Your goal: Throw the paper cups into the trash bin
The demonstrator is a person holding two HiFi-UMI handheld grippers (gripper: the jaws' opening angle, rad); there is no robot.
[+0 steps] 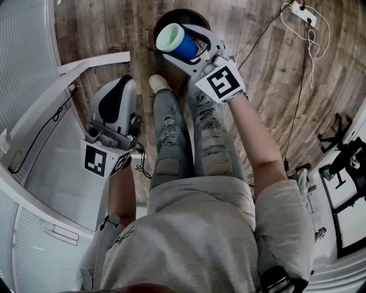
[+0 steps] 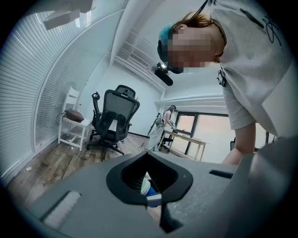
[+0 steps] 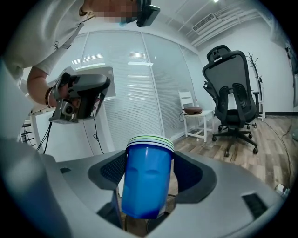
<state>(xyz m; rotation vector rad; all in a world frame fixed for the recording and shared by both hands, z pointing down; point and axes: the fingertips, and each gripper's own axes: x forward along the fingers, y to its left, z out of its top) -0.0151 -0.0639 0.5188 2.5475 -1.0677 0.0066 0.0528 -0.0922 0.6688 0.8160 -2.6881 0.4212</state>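
In the head view the person's grey shirt [image 1: 200,229] fills the bottom, with legs in ripped jeans [image 1: 189,137] running up to the wood floor [image 1: 269,74]. The right forearm [image 1: 257,143] reaches forward and up. Its right gripper [image 1: 193,51] has its fingers closed on a nested stack of blue paper cups [image 1: 177,41]. The stack's long axis lies on a slant. The pale mouth points up-left toward the camera and the base points back at the gripper. The stack is over the dark round trash bin [image 1: 184,15]. A cube [image 1: 222,82] with black-and-white square markers sits on this gripper. The left arm is bent close to the body. It holds the left gripper [image 1: 119,94] beside the white bench [image 1: 51,143], which carries a black cable.

In the left gripper view the fingers of the left gripper [image 2: 149,160] are drawn together with nothing between them. Through the small opening they leave, the blue cups [image 2: 148,188] show far off. Beyond stands a black office chair [image 2: 114,116].

In the right gripper view the dark pads [image 3: 108,172] press both sides of the cups [image 3: 146,181]. The base is nearest the lens and the green and white rims point up and away, tilted a little. The left gripper [image 3: 79,97] hangs at upper left in the person's hand [image 3: 42,88].
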